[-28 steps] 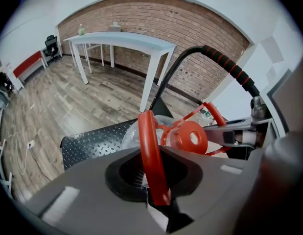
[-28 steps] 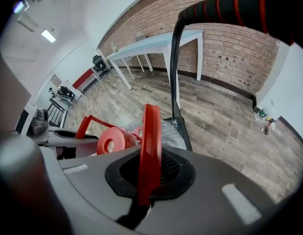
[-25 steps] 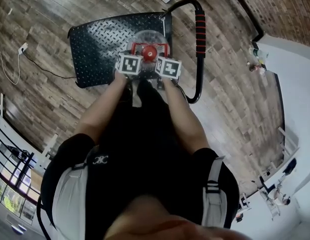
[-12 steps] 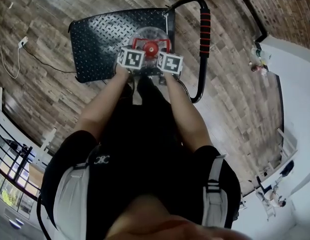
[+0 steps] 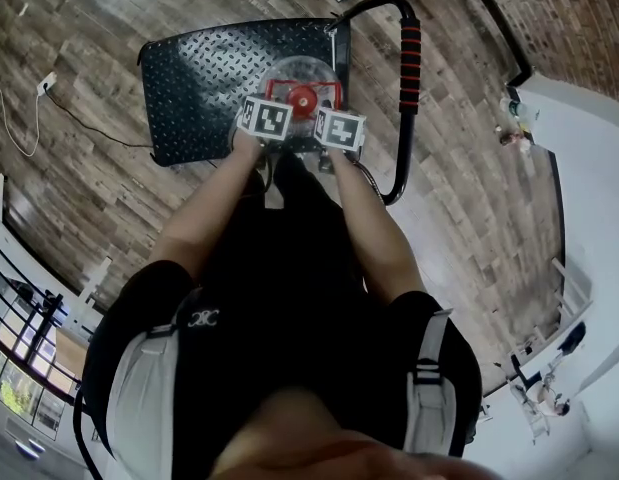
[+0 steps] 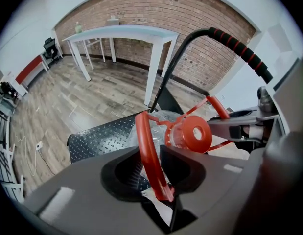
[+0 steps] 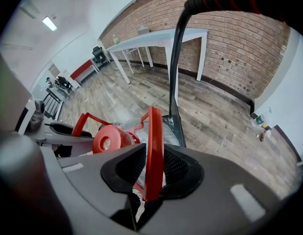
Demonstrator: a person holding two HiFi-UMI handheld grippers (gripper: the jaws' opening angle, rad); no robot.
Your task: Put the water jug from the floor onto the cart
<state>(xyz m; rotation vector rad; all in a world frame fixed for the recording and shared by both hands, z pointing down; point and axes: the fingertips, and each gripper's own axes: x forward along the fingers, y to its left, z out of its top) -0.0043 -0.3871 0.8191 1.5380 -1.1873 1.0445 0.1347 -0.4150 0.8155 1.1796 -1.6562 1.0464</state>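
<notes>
The clear water jug (image 5: pixel 301 76) with a red cap (image 5: pixel 303 99) stands on the black cart deck (image 5: pixel 194 78), near its push-handle end. Its red carry handle (image 6: pixel 149 153) runs between the jaws of my left gripper (image 6: pixel 153 173). The jaws are opening and a gap shows beside the handle. The handle's other side (image 7: pixel 154 146) passes between the jaws of my right gripper (image 7: pixel 152 169), also opening, with space on both sides. From the head view, both grippers (image 5: pixel 265 118) (image 5: pixel 339 128) sit side by side over the jug top.
The cart's black push bar with a red grip (image 5: pixel 410 53) rises just right of the jug. A white table (image 6: pixel 124 33) stands by the brick wall. A cable and socket (image 5: pixel 44 96) lie on the wood floor at left. Small bottles (image 5: pixel 514 113) sit by the right wall.
The cart and jug sit slightly higher in the head view than a second ago. Both grippers stay at the jug's handle, and the jug has not shifted on the deck.
</notes>
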